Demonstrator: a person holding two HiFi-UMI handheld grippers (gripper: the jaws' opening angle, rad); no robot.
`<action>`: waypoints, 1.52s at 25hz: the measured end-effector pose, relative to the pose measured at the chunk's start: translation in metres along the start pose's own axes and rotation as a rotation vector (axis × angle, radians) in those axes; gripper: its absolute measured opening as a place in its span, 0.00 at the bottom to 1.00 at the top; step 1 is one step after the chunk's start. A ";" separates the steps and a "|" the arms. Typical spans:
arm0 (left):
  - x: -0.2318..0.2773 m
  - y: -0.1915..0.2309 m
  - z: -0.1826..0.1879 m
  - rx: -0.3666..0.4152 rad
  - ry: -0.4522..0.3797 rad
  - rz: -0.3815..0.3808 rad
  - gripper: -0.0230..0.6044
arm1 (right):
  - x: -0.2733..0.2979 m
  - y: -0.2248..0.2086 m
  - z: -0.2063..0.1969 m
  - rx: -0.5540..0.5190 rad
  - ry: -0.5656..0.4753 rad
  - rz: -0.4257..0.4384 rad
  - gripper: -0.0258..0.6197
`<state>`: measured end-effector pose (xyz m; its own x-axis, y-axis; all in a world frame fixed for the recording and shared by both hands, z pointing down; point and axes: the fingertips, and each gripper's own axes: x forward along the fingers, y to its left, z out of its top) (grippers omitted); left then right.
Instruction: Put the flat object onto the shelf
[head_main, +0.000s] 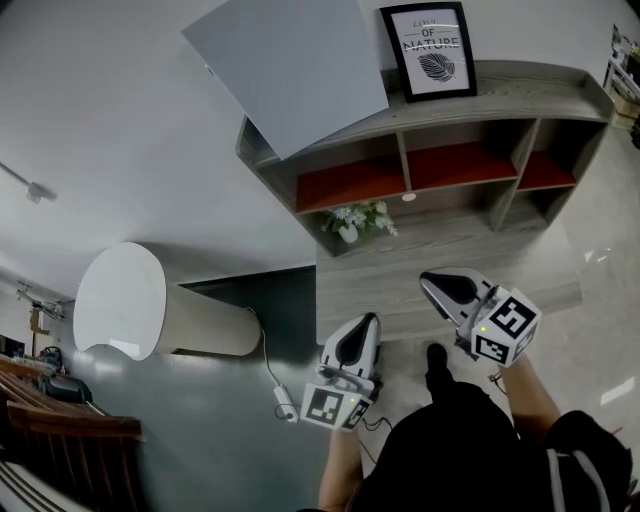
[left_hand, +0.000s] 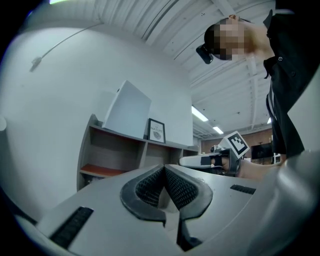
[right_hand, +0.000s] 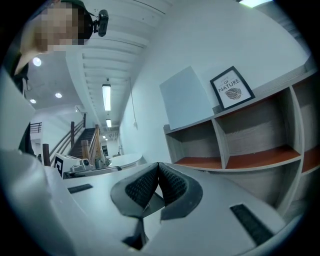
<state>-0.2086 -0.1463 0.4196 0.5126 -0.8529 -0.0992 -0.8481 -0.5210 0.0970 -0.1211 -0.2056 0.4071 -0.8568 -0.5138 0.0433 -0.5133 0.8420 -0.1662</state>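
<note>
Two grippers are out in front of me, and both are pinched right together with nothing between them. The left gripper (head_main: 370, 322) shows its ribbed pads meeting tip to tip in its own view, and the right gripper (head_main: 430, 282) reads the same in its view. In the head view the two sit side by side, near each other but not touching, both pointing toward the shelf unit (head_main: 520, 85). The left one is at the front left edge of the wooden counter (head_main: 440, 260) and the right one is over its front part. The flat object is the grey flat panel (head_main: 285, 70), and it's well apart from both grippers. It stands on the shelf unit's top board at the left end, tilted back against the white wall, with one corner hanging past the board's left end. Just beside it on the right, a framed leaf print (head_main: 433, 50) leans on the same wall. Below the top board I count three open compartments with red floors. A bunch of pale flowers in a white vase (head_main: 358, 222) stands lower down, under the left compartment (head_main: 345, 183). A small pale round thing below the middle compartment I can't make out. Off to the left there's a round white table (head_main: 120, 300), and a white cable (head_main: 275, 385) trails on the floor.
</note>
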 end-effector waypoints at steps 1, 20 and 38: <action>-0.010 -0.004 0.001 0.001 0.000 0.002 0.06 | -0.003 0.009 -0.001 -0.007 0.003 0.005 0.06; -0.142 -0.102 -0.007 -0.009 0.022 -0.014 0.06 | -0.148 0.139 -0.048 -0.046 0.036 -0.089 0.06; -0.156 -0.129 0.018 0.018 -0.012 -0.009 0.06 | -0.214 0.149 -0.032 -0.083 -0.016 -0.169 0.06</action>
<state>-0.1812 0.0548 0.4051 0.5184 -0.8478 -0.1121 -0.8459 -0.5276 0.0787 -0.0154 0.0351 0.4050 -0.7574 -0.6512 0.0483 -0.6529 0.7536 -0.0763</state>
